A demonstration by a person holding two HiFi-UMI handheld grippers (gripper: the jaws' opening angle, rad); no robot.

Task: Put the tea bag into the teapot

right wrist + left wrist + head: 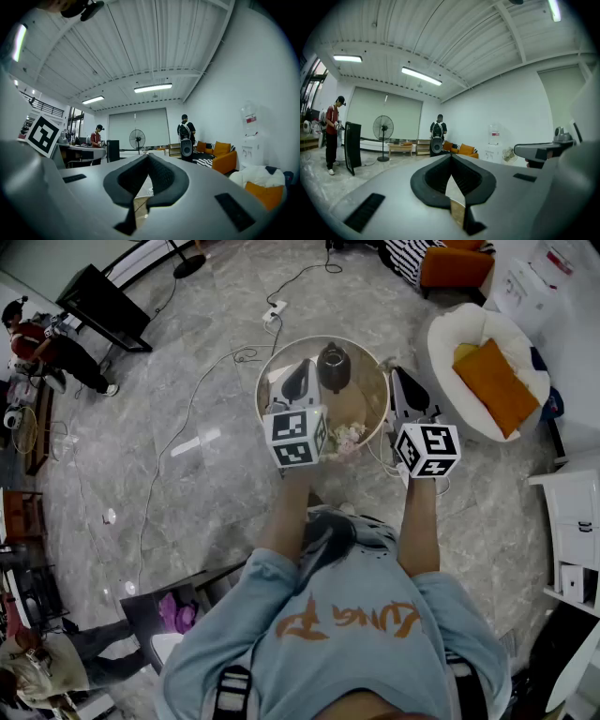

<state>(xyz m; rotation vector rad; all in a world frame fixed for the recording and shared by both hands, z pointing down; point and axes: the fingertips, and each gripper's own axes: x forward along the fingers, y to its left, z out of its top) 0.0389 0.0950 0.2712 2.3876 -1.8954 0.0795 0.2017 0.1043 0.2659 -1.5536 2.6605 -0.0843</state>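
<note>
Head view shows the teapot [333, 367] on the round surface's [367, 397] far side, between the left claw [300, 376] and right claw [401, 381], both closed on nothing. No tea bag is discernible; the task looks unstarted.

**A:** so what's actually on that little round counter [367, 401]?

**B:** not much tbh. Dark teapot [333, 367] toward the far side, a small bunch of pale flowers [348, 439] at the near edge, and a white boxy thing [278, 379] on the left, half hidden.

**A:** and under it?

**B:** grey marble-look floor [187, 427], with a cable [246, 354] lying beside the counter and a white power strip [274, 310] further off.
</note>
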